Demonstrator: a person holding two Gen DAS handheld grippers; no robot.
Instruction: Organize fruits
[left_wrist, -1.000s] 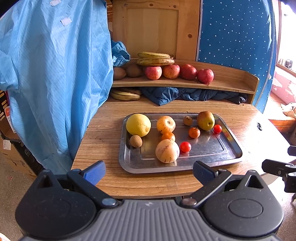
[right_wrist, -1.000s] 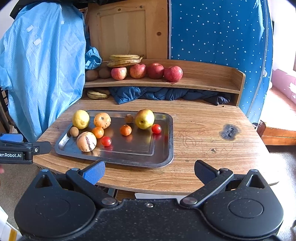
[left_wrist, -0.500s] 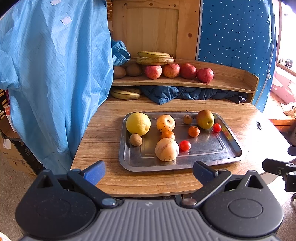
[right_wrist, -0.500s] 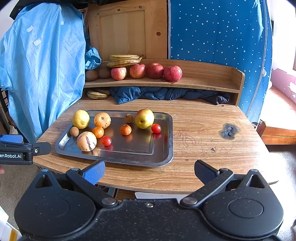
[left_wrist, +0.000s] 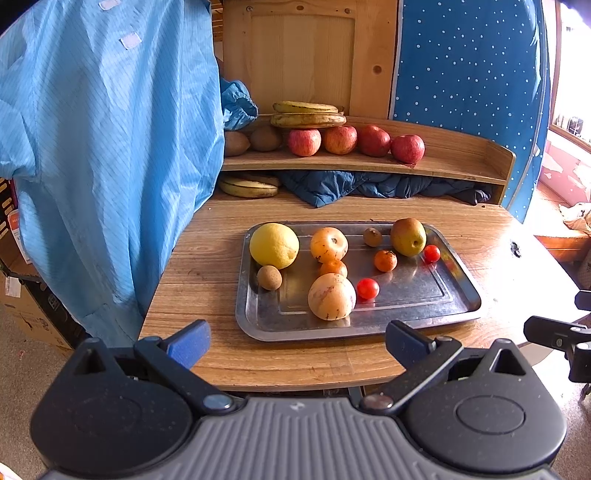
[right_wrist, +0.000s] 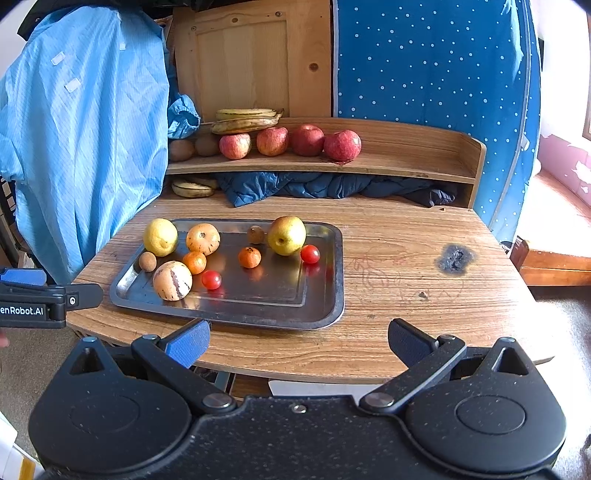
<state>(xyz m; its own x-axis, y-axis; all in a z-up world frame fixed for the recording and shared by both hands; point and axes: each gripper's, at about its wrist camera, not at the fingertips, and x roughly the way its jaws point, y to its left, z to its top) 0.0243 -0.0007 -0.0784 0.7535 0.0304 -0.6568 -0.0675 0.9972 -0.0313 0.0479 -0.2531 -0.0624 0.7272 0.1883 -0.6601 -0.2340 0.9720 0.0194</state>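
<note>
Fruits lay loose on a metal tray (left_wrist: 454, 284) that rested flat on the wooden table (right_wrist: 406, 295). At the tray's far left corner sat a yellow lemon (left_wrist: 274, 245), with a small brown kiwi (left_wrist: 269, 277) touching its near side. Toward the tray's near edge was a pale striped melon (left_wrist: 331, 301), a small orange (left_wrist: 333, 267) just behind it and a cherry tomato (left_wrist: 367, 288) just beside it on the right. At the far edge of the tray stood a spotted orange fruit (left_wrist: 328, 244), a second small brown fruit (left_wrist: 372, 236) and a green pear (left_wrist: 408, 236); near the pear lay another small orange (left_wrist: 385, 260) and another cherry tomato (left_wrist: 431, 253). Behind the tray, a wooden shelf (right_wrist: 406, 162) carried four red apples (right_wrist: 306, 140) in a row and bananas (right_wrist: 243, 120). The left gripper (left_wrist: 295, 341) and the right gripper (right_wrist: 297, 341) both hovered in front of the tray's near edge, fingers spread wide and holding nothing, apart from the fruits
</note>
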